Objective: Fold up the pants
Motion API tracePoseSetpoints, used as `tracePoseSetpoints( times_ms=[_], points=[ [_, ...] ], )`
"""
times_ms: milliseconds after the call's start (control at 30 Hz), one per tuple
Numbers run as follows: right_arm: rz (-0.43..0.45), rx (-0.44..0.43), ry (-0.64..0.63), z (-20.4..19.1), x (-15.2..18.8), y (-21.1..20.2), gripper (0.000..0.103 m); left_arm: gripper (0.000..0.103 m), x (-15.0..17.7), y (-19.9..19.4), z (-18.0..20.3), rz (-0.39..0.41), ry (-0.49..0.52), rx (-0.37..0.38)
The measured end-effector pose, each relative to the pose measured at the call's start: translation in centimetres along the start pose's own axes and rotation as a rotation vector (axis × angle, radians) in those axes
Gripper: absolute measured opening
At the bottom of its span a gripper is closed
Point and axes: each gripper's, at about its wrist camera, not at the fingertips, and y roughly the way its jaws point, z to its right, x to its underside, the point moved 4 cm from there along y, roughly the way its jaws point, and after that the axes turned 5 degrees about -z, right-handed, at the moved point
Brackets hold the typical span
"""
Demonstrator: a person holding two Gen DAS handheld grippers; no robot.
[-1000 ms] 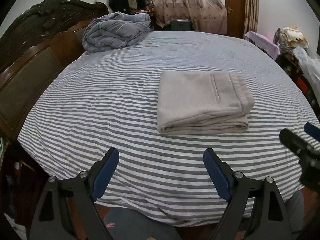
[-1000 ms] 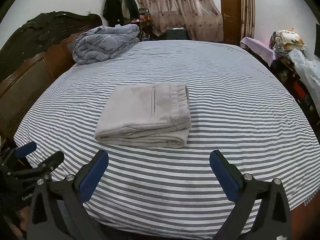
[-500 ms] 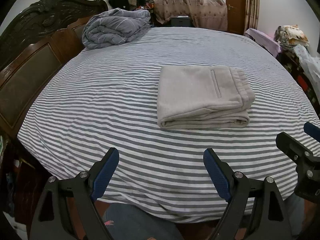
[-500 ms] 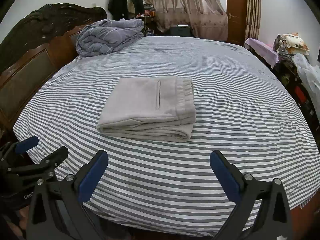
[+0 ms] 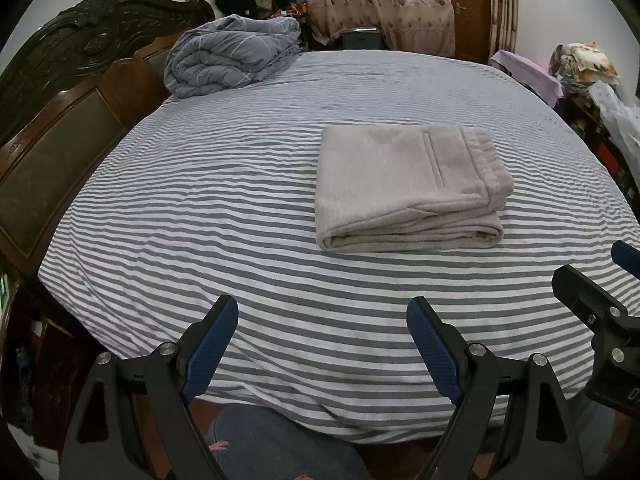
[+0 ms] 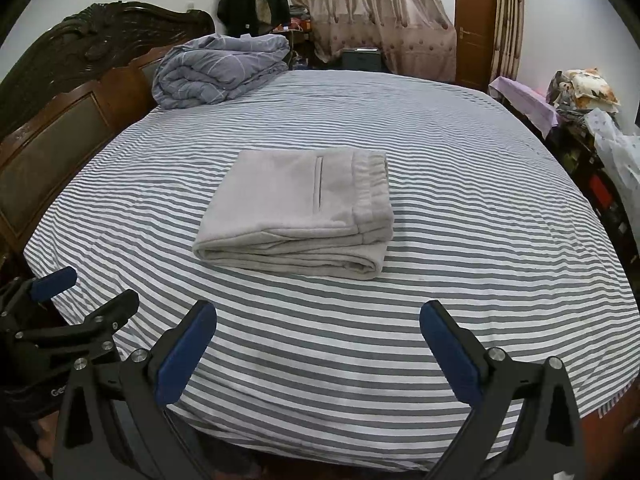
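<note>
— Looking at it now, has anything shifted in the last second or so?

— Hardly. The folded grey pants (image 6: 298,212) sit in the same neat stack on the striped bed sheet (image 6: 460,200), waistband toward the right, pocket slit on top. Only the viewpoints have drifted slightly; the cloth itself looks untouched between then and now.

— And the tools?

— Both hang near the bed's front edge, well short of the pants. The left gripper (image 5: 322,346) has its blue fingers (image 5: 208,350) spread wide with nothing between them, just as a second ago. The right gripper (image 6: 318,354) is the same: wide apart, empty, only sheet showing through the gap.

— So the folding is finished?

— I'd judge so. The stack is compact and squared, lying mid-bed, well apart from the bundled grey duvet (image 5: 232,56) by the headboard (image 5: 60,120). With neither tool reaching in, nothing seems left except perhaps tidying an edge.
</note>
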Motion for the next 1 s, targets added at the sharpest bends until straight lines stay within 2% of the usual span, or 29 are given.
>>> tracePoseSetpoints(
  times_ms=[567, 1000],
  points=[
    [-0.024, -0.008, 0.020, -0.1, 0.7, 0.7, 0.101, 0.086, 0.3, 0.8, 0.3, -0.003, 0.018, -0.035],
    [-0.033, -0.011, 0.032, 0.3, 1.0, 1.1, 0.101, 0.086, 0.5, 0.8, 0.2, -0.017, 0.006, 0.006]
  ],
)
